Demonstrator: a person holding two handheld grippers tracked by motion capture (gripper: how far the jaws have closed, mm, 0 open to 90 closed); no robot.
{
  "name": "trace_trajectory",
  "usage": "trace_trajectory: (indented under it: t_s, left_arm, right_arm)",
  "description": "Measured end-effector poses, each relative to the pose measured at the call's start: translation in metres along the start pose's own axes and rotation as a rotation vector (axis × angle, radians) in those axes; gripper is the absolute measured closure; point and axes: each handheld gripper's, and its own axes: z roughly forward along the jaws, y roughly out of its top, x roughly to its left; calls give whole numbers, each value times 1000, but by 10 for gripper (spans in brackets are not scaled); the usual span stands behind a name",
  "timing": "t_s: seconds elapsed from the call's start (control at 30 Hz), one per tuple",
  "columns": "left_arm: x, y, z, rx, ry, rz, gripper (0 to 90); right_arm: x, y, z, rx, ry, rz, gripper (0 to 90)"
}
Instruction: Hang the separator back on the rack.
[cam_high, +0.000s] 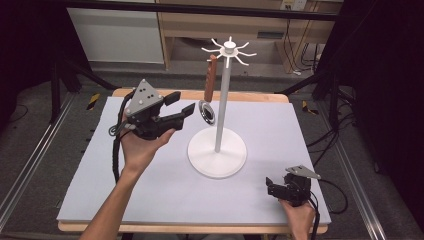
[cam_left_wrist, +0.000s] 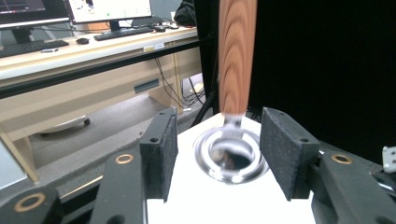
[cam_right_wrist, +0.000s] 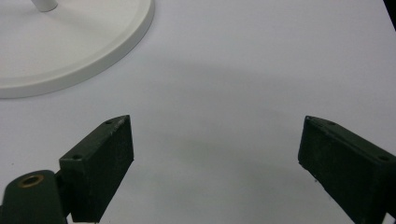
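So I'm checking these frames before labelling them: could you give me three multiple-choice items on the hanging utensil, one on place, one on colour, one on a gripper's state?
1. Where does the utensil hang?
A. from a hook of the white stand
B. flat on the table
C. in the right gripper

2. What colour is its handle?
A. blue
B. reddish-brown wood
C. white

3. How does the left gripper stand?
A. shut on the handle
B. shut on the stand's pole
C. open, touching nothing

Answers: 1 A, the high view shows it dangling from a top hook; 2 B, wood grain shows in the left gripper view; 3 C, the pads stand clear of the metal ring.
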Motion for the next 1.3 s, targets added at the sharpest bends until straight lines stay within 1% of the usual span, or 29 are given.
trace_trajectory:
  t_s: [0.03, 0.07, 0.13, 0.17, 0.2, 0.23, 0.27, 0.3, 0.37, 0.4, 0.43, 0.47, 0.53, 0.63, 0.67, 0.7, 0.77, 0.8, 0.87, 0.9, 0.93, 0.97, 1.0, 1.1, 1.13, 1.17, 1.2, 1.23, 1.3]
  left_arm:
    - [0, 0, 0, 0, 0, 0, 448]
    - [3, -9, -4, 8, 14, -5, 443]
    - [5, -13, -5, 7, 16, 0, 439]
    - [5, -17, -7, 17, 10, -14, 434]
    - [7, -26, -10, 31, 14, -24, 424]
    - [7, -26, -10, 31, 14, -24, 421]
    - [9, -36, -12, 41, 14, -36, 418]
    - [9, -36, -12, 41, 14, -36, 414]
    - [14, -45, -14, 52, 14, -43, 411]
    - [17, -56, -15, 68, 23, -57, 406]
    - [17, -56, -15, 68, 23, -57, 402]
    - [21, -67, -16, 86, 30, -67, 400]
    - [24, -78, -18, 102, 38, -73, 393]
    - [27, -88, -20, 117, 43, -79, 389]
    - [30, -98, -20, 134, 56, -89, 389]
    - [30, -98, -20, 134, 56, -89, 389]
    - [32, -109, -18, 160, 66, -96, 388]
    - [33, -119, -18, 186, 74, -97, 384]
    - [36, -129, -18, 209, 83, -98, 379]
    - [36, -129, -18, 209, 83, -98, 377]
    - [37, -134, -19, 219, 88, -103, 377]
    - [39, -140, -20, 229, 97, -106, 373]
    - [44, -149, -23, 253, 116, -117, 373]
    - [49, -158, -27, 274, 133, -127, 371]
    - [54, -168, -30, 297, 149, -135, 370]
    - [54, -168, -30, 297, 149, -135, 368]
    - [59, -176, -35, 314, 167, -144, 367]
    - [59, -176, -35, 314, 167, -144, 365]
    - [64, -189, -41, 330, 194, -153, 362]
  right_arm:
    - [0, 0, 0, 0, 0, 0, 107]
    - [0, 0, 1, 2, -1, 4, 107]
    - [0, 0, 1, 2, 0, 3, 108]
    - [0, 0, 1, 4, 2, 5, 108]
    - [0, 0, 0, 2, 1, 5, 107]
    - [0, 0, 0, 2, 1, 5, 107]
    - [0, -1, 0, 0, -2, 6, 107]
    - [0, -1, 0, 0, -2, 6, 107]
    - [0, -1, 0, 2, -4, 1, 107]
    - [-1, -1, 0, 1, -6, 6, 107]
    - [-1, -1, 0, 1, -6, 6, 107]
    - [-2, -2, 0, 0, -7, 3, 106]
    - [-2, -2, 0, 1, -3, 9, 103]
    - [-3, -2, 1, 2, -4, 10, 104]
    - [-3, -3, 1, 2, -3, 12, 103]
    - [-3, -3, 1, 2, -3, 12, 103]
    - [-4, -3, 2, 6, -3, 15, 103]
    - [-5, -3, 2, 7, -2, 23, 103]
    - [-7, -4, 1, 7, -4, 27, 103]
    - [-7, -4, 1, 7, -4, 27, 103]
    - [-8, -4, 1, 8, -7, 28, 103]
    - [-10, -4, 1, 5, -6, 31, 104]
    - [-13, -5, 2, 8, -7, 48, 103]
    - [-15, -5, 3, 11, -5, 53, 103]
    - [-16, -6, 4, 16, -10, 60, 103]
    - [-16, -6, 4, 16, -10, 60, 103]
    - [-17, -6, 4, 18, -11, 56, 103]
    - [-17, -6, 4, 20, -12, 61, 103]
    - [-17, -6, 4, 20, -16, 64, 103]
